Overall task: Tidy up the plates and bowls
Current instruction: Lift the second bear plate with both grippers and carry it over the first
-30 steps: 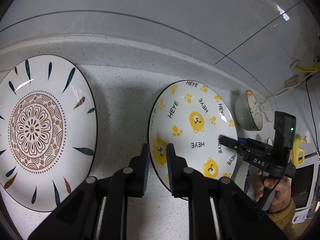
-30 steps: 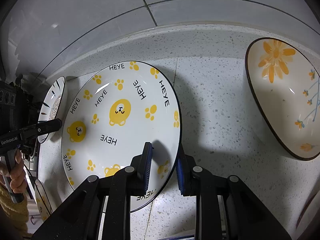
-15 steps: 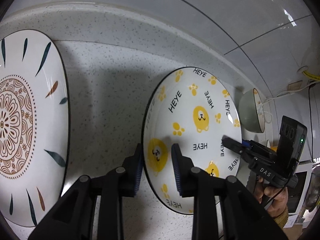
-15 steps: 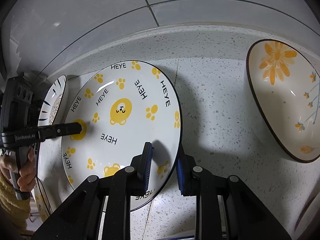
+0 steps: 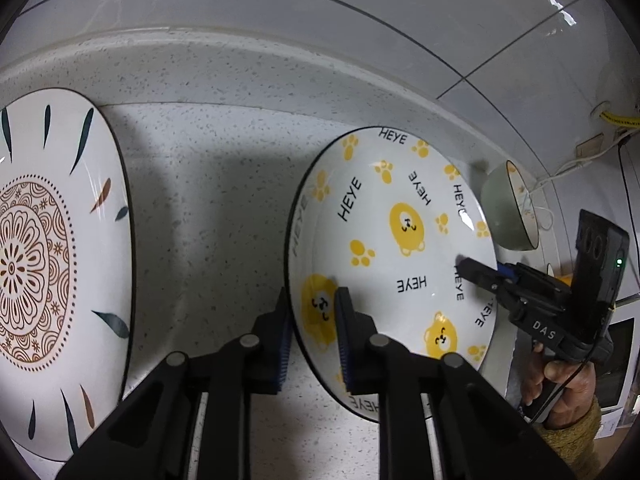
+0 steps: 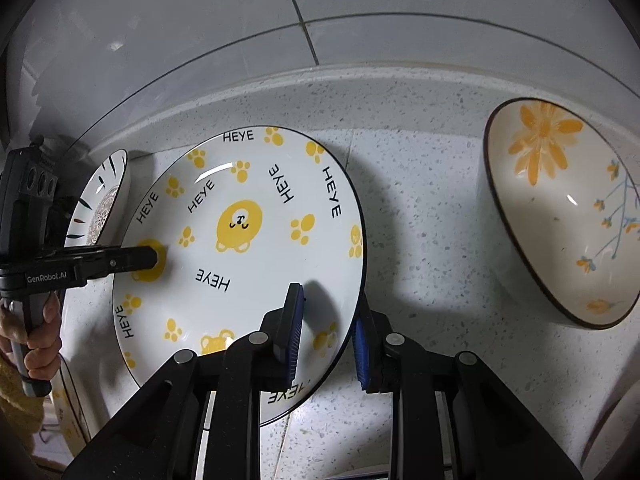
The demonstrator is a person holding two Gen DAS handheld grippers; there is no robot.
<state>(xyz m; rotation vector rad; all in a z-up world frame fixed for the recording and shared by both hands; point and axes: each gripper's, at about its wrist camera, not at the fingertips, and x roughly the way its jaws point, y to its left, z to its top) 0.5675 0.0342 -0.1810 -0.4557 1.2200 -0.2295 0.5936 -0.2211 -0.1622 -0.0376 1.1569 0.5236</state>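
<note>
The white bear-print plate (image 5: 400,240) lay on the speckled tabletop (image 5: 208,200) between a mandala-patterned plate (image 5: 52,264) and a flower-painted bowl (image 6: 560,216).

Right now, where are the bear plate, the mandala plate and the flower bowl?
bear plate (image 6: 240,224): right wrist view, on the central yellow bear.
mandala plate (image 5: 24,272): left wrist view, on the brown medallion.
flower bowl (image 6: 560,220): right wrist view, on the inner wall.

White and yellow crockery on speckled grey

Bear plate (image 5: 392,240): yellow bears, paws, black HEYE. At its nine o'clock, mandala plate (image 5: 48,256): brown rosette, teal leaves. Bowl (image 6: 560,216): orange flower.
</note>
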